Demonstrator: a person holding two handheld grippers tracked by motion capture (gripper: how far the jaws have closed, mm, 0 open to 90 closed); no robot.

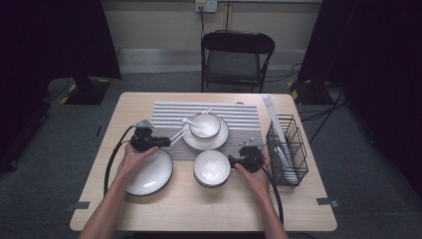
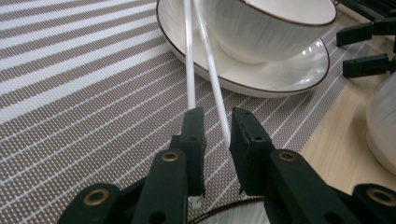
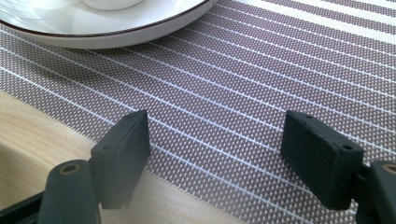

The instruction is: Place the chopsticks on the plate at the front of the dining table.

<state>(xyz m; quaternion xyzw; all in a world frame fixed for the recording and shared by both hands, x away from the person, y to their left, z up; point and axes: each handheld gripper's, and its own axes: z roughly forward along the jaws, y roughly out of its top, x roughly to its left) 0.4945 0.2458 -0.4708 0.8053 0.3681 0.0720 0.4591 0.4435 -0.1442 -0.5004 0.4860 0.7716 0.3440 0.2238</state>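
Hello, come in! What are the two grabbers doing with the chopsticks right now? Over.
Left gripper closed around white chopsticks, far ends on the plate. Right gripper open, empty, over striped mat. Nothing in the way.

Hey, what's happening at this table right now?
A person works two handheld grippers over a striped placemat. The left gripper has two white chopsticks between its nearly closed jaws; their far ends lean on the plate under a white bowl. The right gripper hovers open over the mat's edge, holding nothing. A second bowl and a large plate sit on the wooden table, a wire rack at right.
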